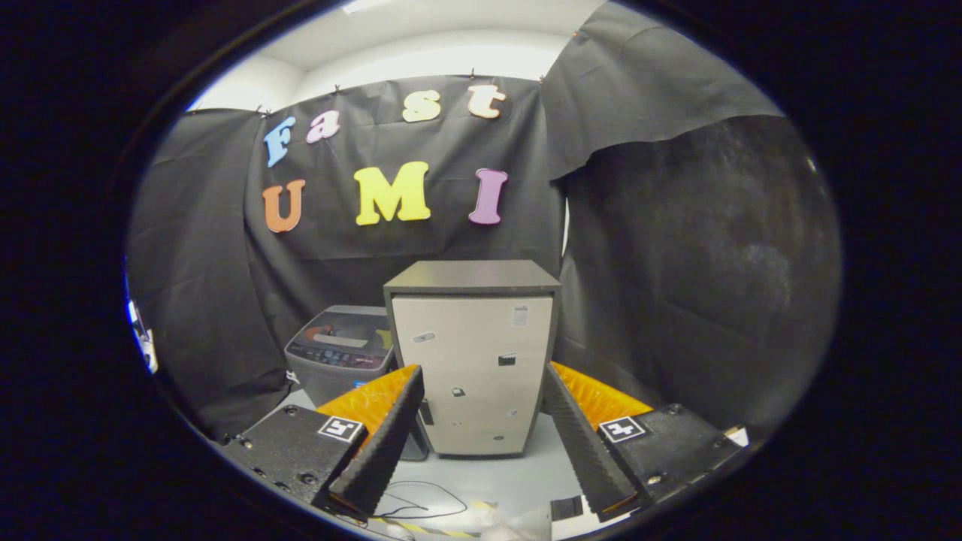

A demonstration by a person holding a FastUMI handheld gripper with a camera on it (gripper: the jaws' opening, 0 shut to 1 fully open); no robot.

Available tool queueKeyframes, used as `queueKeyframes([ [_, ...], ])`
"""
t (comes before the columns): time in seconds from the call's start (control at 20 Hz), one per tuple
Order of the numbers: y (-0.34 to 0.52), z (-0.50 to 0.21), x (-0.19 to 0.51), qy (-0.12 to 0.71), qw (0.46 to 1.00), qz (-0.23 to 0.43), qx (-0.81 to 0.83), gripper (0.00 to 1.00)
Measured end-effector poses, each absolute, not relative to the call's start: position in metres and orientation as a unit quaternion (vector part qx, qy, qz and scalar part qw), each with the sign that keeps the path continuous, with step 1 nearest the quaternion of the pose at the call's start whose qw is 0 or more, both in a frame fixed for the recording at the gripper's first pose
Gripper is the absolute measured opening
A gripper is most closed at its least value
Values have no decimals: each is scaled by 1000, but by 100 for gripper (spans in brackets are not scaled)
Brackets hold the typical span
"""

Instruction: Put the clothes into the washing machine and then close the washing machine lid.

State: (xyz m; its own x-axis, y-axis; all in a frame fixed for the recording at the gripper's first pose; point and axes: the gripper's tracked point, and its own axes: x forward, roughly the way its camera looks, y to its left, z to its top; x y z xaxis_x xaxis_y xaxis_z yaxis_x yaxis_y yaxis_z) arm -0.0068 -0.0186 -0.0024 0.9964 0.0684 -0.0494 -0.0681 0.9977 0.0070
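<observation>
Gripper view: cabinet [472,368] fronting washing machine [340,353], jaws apart

One washing machine [342,353], one cabinet [473,368], one gripper [481,451], fingers apart.

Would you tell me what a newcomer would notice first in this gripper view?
The tall grey cabinet stands straight ahead, beyond the open gripper, framed between its two spread fingers, which hold nothing. Left of the cabinet and slightly behind it sits the small washing machine, its lid down. A thin dark cable loops on the floor just ahead of the fingers.
</observation>
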Motion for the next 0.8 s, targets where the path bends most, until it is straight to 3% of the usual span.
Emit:
queueKeyframes([
  [0.8,-36,-15,-40,8,999,38,-11,99],
])
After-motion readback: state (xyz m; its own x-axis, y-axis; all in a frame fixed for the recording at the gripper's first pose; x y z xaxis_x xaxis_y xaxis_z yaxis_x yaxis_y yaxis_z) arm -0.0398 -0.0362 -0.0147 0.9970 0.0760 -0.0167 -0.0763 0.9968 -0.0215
